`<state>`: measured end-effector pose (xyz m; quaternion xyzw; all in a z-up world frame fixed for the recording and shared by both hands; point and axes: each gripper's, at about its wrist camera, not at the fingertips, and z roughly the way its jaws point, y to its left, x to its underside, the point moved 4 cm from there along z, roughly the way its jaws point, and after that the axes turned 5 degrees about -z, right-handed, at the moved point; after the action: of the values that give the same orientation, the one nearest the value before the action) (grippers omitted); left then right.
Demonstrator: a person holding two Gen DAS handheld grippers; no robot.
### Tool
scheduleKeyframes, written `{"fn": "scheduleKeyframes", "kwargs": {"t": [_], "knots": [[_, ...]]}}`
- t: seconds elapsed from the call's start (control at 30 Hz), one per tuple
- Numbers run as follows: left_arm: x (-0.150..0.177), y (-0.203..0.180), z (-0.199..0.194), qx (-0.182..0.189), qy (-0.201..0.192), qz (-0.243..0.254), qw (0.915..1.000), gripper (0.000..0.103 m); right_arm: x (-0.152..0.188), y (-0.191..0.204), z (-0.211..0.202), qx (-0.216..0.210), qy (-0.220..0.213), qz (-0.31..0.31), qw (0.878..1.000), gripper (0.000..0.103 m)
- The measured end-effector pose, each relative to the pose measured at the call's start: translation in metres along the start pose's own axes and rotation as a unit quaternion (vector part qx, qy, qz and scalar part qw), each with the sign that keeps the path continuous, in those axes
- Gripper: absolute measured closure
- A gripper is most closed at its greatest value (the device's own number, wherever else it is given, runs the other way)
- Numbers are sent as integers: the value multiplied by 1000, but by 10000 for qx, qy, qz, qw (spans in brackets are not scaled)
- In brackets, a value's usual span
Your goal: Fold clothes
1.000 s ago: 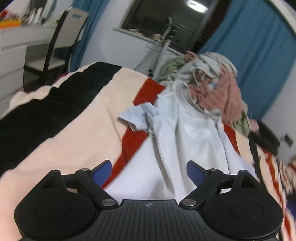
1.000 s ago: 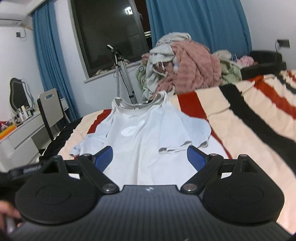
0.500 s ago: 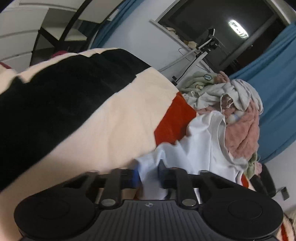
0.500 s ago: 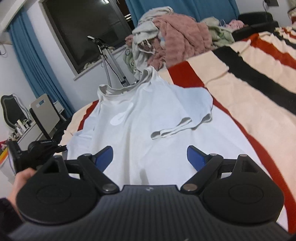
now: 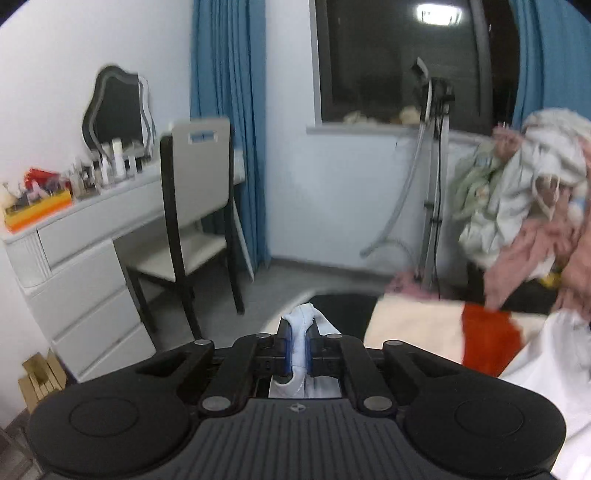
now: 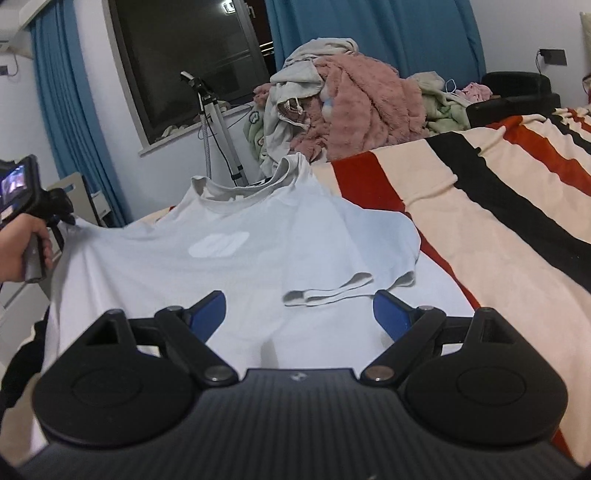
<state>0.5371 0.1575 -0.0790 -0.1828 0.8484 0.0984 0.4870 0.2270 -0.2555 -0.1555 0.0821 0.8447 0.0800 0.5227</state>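
The T-shirt (image 6: 229, 258) at the frame's centre is pale blue-white with a white patch on the chest and a grey collar. Right of it, the blanket (image 6: 498, 221) runs in cream, red and black stripes. A pink fleece (image 6: 369, 107) tops the pile above. Blue curtains (image 6: 369, 33) hang behind, and the fingers (image 6: 208, 314) are blue on black.

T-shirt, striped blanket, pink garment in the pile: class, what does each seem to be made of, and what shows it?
T-shirt: thin, matte knit, probably cotton jersey; it drapes in soft folds and has stitched sleeve hems.
Striped blanket: thick, soft fleece or plush by its look; matte, faintly fuzzy surface.
Pink garment: fluffy, long-pile fleece, likely synthetic; tufted texture.
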Motion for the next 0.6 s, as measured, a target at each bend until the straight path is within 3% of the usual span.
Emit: {"fn": "scheduleKeyframes", "kwargs": {"t": [0.13,0.23,0.33,0.43,0.6], "knots": [[29,7,-4,312,389,-151,9986,55,0,5,2,4,-23,-148,9999,15],[54,18,-29,603,746,-179,9952,44,1,10,4,-8,-31,-251,9997,15],[82,34,-86,963,1033,-20,9900,43,1,14,6,-19,-39,-354,9994,15],[126,51,-170,1246,1164,159,9852,42,0,18,2,-42,-89,-439,9990,15],[212,85,-298,1907,1800,-133,9649,41,-4,20,-18,-57,-253,-512,9983,15]]}}
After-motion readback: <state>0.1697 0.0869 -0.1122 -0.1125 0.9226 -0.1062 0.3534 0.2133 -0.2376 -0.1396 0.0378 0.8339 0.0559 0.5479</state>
